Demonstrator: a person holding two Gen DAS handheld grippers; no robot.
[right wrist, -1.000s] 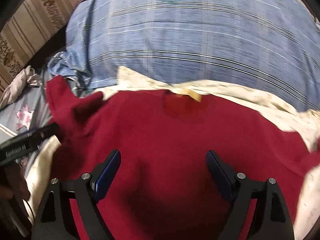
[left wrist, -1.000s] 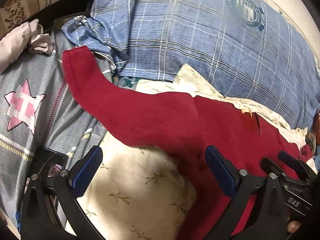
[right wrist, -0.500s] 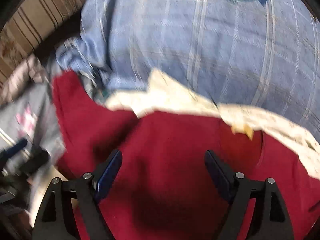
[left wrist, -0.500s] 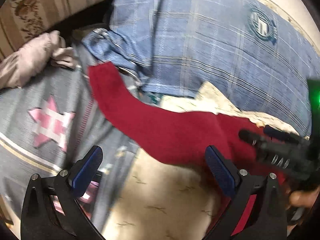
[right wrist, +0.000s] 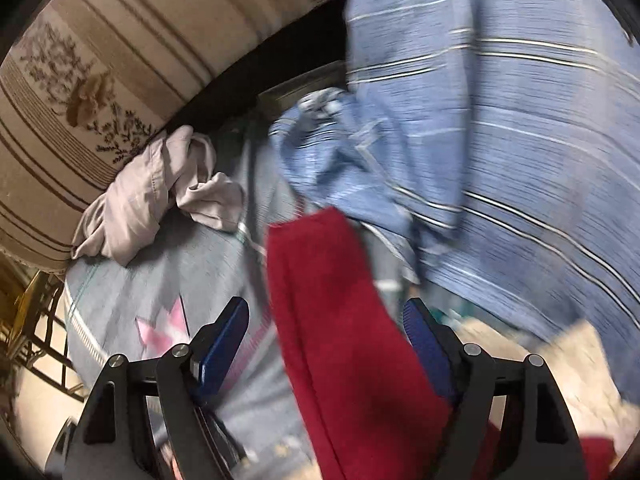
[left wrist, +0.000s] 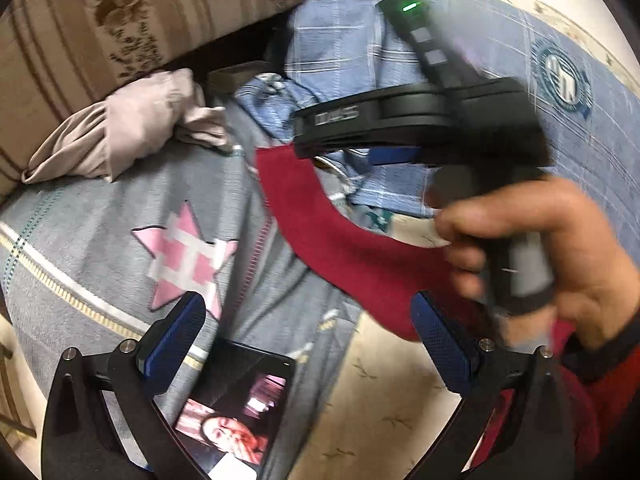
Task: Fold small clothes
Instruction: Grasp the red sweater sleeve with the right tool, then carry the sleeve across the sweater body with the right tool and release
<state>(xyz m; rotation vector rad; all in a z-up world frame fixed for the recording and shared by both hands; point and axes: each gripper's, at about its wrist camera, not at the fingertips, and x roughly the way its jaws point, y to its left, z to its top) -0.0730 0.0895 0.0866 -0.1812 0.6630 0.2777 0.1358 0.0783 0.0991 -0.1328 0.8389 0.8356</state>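
Now the right hand-held gripper (right wrist: 326,344) reaches along the red sleeve (right wrist: 320,280), jaws wide and straddling it for a pinch, while the left hand-held gripper (left wrist: 308,340) hangs wide beside the sleeve, gripping nothing.

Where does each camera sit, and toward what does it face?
Left wrist: on the left tool, open, facing the grey star-print bedcover, a lit phone and the long red knitted sleeve; the right hand holding the right tool crosses the view.
Right wrist: on the right tool, open, astride the sleeve, facing the blue checked cloth.
Shared: sleeve, bedcover, crumpled beige cloth.
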